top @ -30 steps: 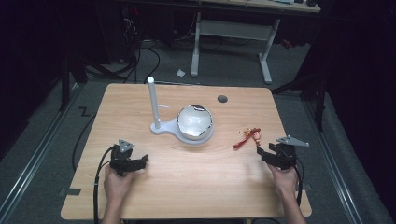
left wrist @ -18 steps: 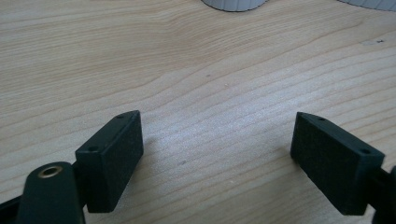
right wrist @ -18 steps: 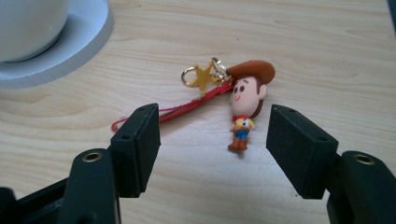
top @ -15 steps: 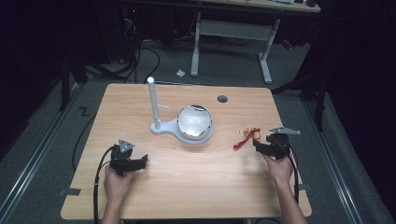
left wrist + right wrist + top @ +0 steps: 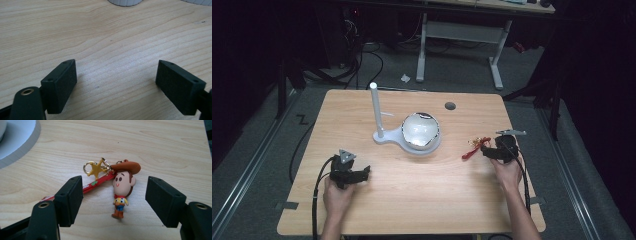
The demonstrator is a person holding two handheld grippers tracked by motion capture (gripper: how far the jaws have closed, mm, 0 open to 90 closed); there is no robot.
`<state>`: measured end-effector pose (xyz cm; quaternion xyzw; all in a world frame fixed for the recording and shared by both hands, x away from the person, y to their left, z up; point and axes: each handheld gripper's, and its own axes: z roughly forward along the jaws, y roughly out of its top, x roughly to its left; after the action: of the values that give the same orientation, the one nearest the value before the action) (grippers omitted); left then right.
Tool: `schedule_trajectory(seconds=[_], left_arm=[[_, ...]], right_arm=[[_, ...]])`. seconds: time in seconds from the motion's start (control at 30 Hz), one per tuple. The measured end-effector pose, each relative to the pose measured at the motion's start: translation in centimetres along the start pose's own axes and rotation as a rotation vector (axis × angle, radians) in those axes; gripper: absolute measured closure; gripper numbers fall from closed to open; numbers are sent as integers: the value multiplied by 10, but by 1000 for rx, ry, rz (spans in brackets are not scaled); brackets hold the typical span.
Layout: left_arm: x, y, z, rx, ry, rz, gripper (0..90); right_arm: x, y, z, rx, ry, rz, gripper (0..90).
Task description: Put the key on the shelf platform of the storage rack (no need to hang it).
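1. Keychain lies flat on the tabletop near its right edge, a cowboy figure with a gold star and a red strap clipped on.
2. My right tongs have just been opening; the jaws now stand wide on either side of the figure, not touching it.
3. In the high view my right tongs sit just right of the keychain.
4. My left tongs are wide too, over bare wood, with nothing between the jaws.
5. Those left tongs rest at the tabletop's near left, well apart from the keychain.
6. Between both, a white stand with an upright post carries a round mirror.
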<state>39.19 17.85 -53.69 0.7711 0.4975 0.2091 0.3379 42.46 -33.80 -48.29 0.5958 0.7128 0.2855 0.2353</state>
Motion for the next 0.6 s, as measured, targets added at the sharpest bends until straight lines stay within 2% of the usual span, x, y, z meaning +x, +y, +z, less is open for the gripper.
schedule_trajectory(seconds=[0.1, 0.23, 0.33, 0.5, 0.6], left_arm=[[0, 0, 0, 0, 0, 0, 176], [-1, 0, 0, -2, -4, 9, 176], [-2, 0, 0, -2, -16, 19, 177], [-2, 0, 0, -2, -16, 19, 177], [-2, 0, 0, 0, -19, 22, 177]], right_arm=[[-1, 2, 9, 11, 8, 25, 285], [-1, 5, 14, 22, 3, 31, 261], [-4, 5, 22, 22, 7, 63, 246], [-8, 2, 35, 61, -3, 94, 223], [-9, 2, 38, 52, 12, 110, 222]])
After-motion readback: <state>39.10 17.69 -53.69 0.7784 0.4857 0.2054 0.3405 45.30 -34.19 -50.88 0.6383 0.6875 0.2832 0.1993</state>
